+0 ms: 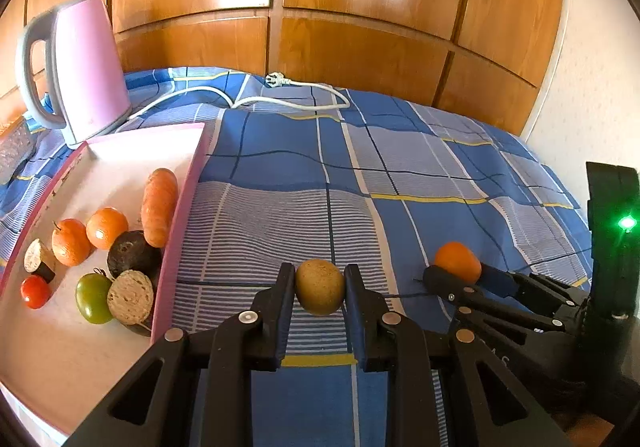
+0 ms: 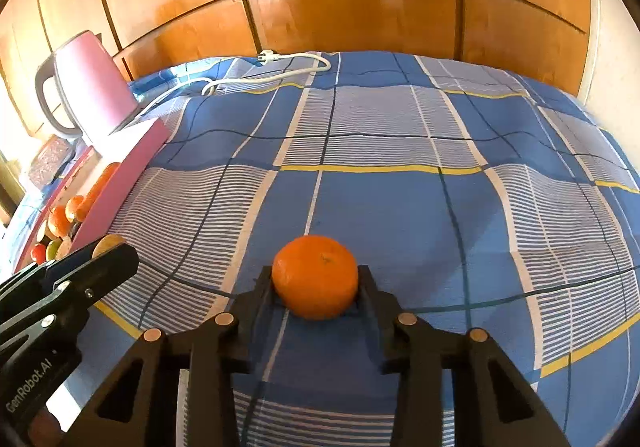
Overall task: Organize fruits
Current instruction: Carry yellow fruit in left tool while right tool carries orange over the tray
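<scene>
The left gripper [image 1: 320, 287] had its fingers closed on a brown kiwi-like fruit [image 1: 320, 287], held just beside the right wall of the pink tray [image 1: 176, 247], while the right gripper [image 2: 316, 287] clamped an orange [image 2: 315, 276] between its fingers above the checked bedspread [image 2: 380, 127], toward the bed's near edge; whether either fruit still touched the cloth could not be told. By the look of it the sorting was well along: the tray, at the bed's left edge, already held most of the produce, and only these two gripped pieces seemed left to go in. Counted in the tray: two oranges [image 1: 88, 235], one carrot [image 1: 159, 205], one red tomato [image 1: 35, 291], one green tomato [image 1: 93, 298], one dark round fruit [image 1: 132, 253] and two cut halves with pale faces [image 1: 130, 297]. A pink kettle [image 1: 86, 67] stood beyond the tray near the far-left corner, its white cord [image 1: 288, 101] trailing along the bed's far edge
</scene>
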The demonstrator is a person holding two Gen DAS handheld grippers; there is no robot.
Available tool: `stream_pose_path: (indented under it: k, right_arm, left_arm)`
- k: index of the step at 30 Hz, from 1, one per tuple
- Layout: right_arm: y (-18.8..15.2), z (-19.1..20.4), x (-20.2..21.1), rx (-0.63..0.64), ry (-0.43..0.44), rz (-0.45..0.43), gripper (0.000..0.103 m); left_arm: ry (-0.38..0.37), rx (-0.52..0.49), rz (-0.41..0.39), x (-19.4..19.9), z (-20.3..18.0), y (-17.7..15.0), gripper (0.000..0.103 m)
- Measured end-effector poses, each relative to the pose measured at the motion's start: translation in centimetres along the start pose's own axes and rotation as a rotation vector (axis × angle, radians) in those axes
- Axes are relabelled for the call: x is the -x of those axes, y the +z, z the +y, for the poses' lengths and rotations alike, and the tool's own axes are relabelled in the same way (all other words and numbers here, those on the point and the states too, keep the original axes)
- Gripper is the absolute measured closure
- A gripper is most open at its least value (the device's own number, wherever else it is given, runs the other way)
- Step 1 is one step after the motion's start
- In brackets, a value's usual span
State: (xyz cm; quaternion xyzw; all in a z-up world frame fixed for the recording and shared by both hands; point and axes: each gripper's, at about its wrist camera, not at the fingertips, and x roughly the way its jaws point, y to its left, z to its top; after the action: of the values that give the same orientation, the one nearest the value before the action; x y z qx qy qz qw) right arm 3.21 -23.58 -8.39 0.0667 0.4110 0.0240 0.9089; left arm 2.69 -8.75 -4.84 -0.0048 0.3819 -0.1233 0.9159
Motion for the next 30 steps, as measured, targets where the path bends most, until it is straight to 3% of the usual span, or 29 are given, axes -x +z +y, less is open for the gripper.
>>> stream_pose_path:
  k: [9,30]
  right_arm:
    - [-0.1,0.8,0.1,0.026,0.007,0.019,0.065]
    - [1.8,8.3,0.5,0.169,0.194,0.054,0.065]
  left_arm:
    - [0.006,0.015,-0.018,1.0,0.7,0.5,0.078]
    - [0.122,0.173,-0.09,4.7,8.2,1.4,0.078]
